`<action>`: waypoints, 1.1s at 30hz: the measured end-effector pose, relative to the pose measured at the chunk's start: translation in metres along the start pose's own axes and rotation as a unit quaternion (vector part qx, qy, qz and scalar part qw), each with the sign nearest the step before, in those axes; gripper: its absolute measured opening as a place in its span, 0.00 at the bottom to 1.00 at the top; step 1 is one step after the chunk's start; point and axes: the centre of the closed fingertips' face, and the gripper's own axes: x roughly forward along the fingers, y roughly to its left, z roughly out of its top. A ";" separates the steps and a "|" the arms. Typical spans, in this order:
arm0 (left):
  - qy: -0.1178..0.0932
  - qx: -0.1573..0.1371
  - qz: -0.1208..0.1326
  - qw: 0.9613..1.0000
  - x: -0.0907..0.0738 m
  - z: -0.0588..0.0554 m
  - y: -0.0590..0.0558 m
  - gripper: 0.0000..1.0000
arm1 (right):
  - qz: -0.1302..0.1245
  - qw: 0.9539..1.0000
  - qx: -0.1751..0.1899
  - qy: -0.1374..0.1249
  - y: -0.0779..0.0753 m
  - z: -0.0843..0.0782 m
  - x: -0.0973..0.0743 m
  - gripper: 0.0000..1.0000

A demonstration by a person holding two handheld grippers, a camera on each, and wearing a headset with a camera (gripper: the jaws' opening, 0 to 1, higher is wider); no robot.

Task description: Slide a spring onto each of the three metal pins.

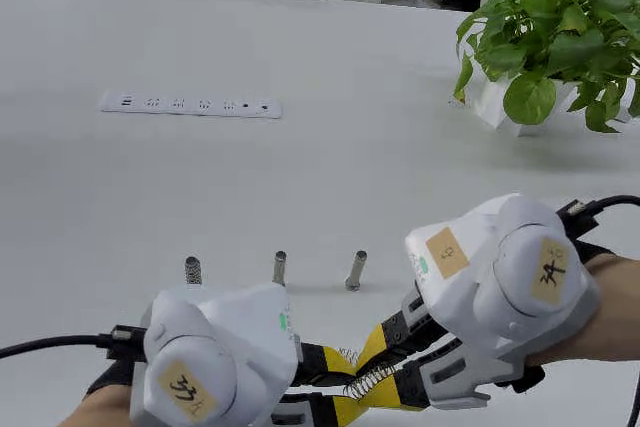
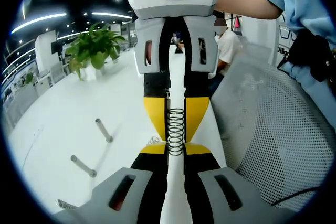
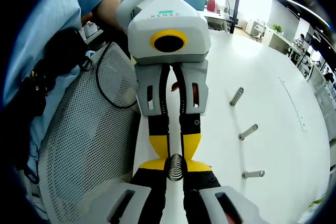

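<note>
Closest to the head camera, at the near edge of the desk (image 1: 350, 177), the left gripper (image 1: 345, 387) and the right gripper (image 1: 378, 367) are meeting tip to tip, and a held spring (image 1: 368, 379) is spanning the gap between their yellow-tipped jaws. In the left gripper view, the left gripper's jaws are pinching in nearly closed on the near end of the held spring (image 2: 176, 132), while the right gripper's jaws, coming in from the top, are clamping its far end just as narrowly. In the right gripper view the held spring (image 3: 176, 167) is showing as a short coil squeezed between both pairs of yellow tips. Just beyond the grippers, three pins are standing in a row across the desk, apart from one another. The left pin (image 1: 192, 261) is wearing a second spring (image 1: 193, 273) around its shaft, the middle pin (image 1: 279, 267) is standing bare and upright, and the right pin (image 1: 356, 270) is standing bare and leaning a little to the right. Far to the left, a white power strip (image 1: 190, 104) is lying flat on the desk, and at the far right a potted plant (image 1: 545, 37) is sitting. Behind the grippers, toward the person, a mesh chair (image 2: 273, 145) and a light blue sleeve (image 3: 47, 19) are showing.
</note>
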 end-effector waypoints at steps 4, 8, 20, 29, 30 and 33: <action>-0.004 -0.004 0.007 1.000 -0.001 -0.001 0.002 0.07 | 0.000 1.000 -0.002 0.001 -0.002 0.001 0.000 0.08; -0.011 -0.017 0.018 1.000 -0.004 -0.002 0.004 0.07 | -0.002 1.000 -0.004 -0.002 -0.004 0.003 0.000 0.08; -0.026 -0.100 0.096 0.990 -0.032 -0.023 0.023 0.37 | -0.015 1.000 -0.014 -0.009 -0.013 0.008 -0.001 0.08; -0.029 -0.144 0.169 0.975 -0.066 -0.038 0.045 0.59 | -0.021 0.999 -0.028 -0.001 -0.018 0.009 -0.005 0.08; -0.030 -0.149 0.177 0.972 -0.070 -0.039 0.047 0.61 | -0.022 0.999 -0.030 -0.001 -0.019 0.010 -0.006 0.08; -0.028 -0.163 0.202 0.965 -0.080 -0.046 0.052 0.68 | -0.023 0.999 -0.036 0.002 -0.023 0.010 -0.008 0.08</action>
